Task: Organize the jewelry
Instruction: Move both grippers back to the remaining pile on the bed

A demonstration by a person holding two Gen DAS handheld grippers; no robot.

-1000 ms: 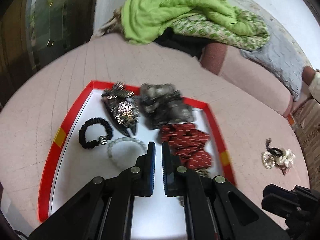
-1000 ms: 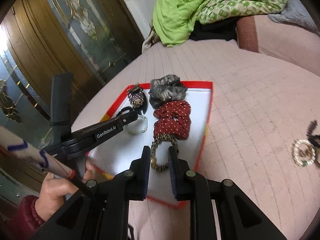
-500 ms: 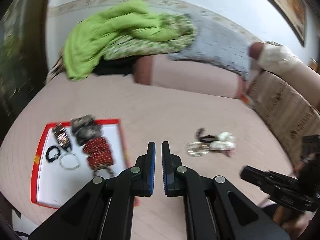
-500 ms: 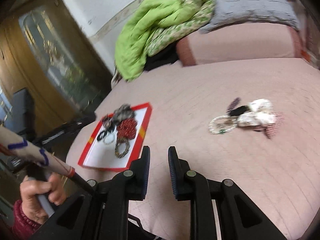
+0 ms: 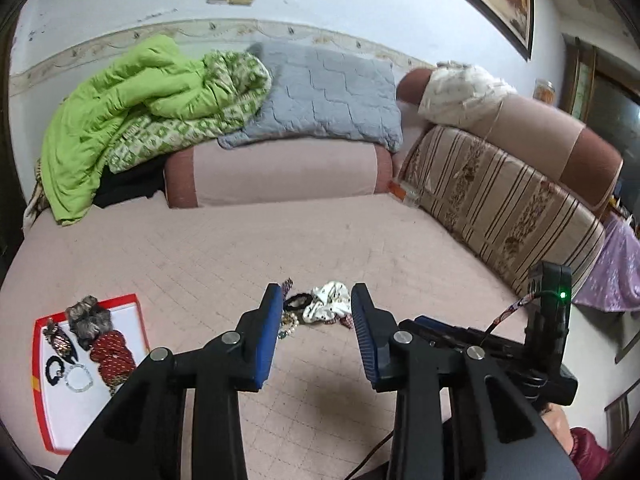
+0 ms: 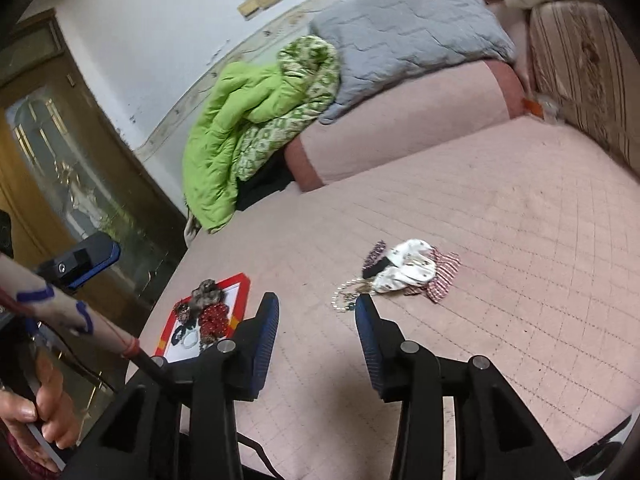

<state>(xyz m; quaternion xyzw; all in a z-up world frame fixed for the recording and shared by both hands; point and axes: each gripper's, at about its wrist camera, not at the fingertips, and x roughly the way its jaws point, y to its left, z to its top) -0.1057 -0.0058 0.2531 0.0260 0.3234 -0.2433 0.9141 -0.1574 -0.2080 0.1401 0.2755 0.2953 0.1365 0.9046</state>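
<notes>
A red-rimmed white tray lies on the pink mattress at the lower left; it holds a grey scrunchie, a red dotted scrunchie, a black hair tie, a pale bead bracelet and a jewelled clip. The tray also shows in the right wrist view. A loose pile lies mid-mattress: a white scrunchie, a black hair tie and a pearl bracelet. My left gripper is open and empty just short of the pile. My right gripper is open and empty.
A green quilt, a grey pillow and a pink bolster line the far edge. A striped cushion runs along the right. A wooden glass door stands at the left.
Both grippers have swung away from the tray to the loose pile, and both have opened from shut.
</notes>
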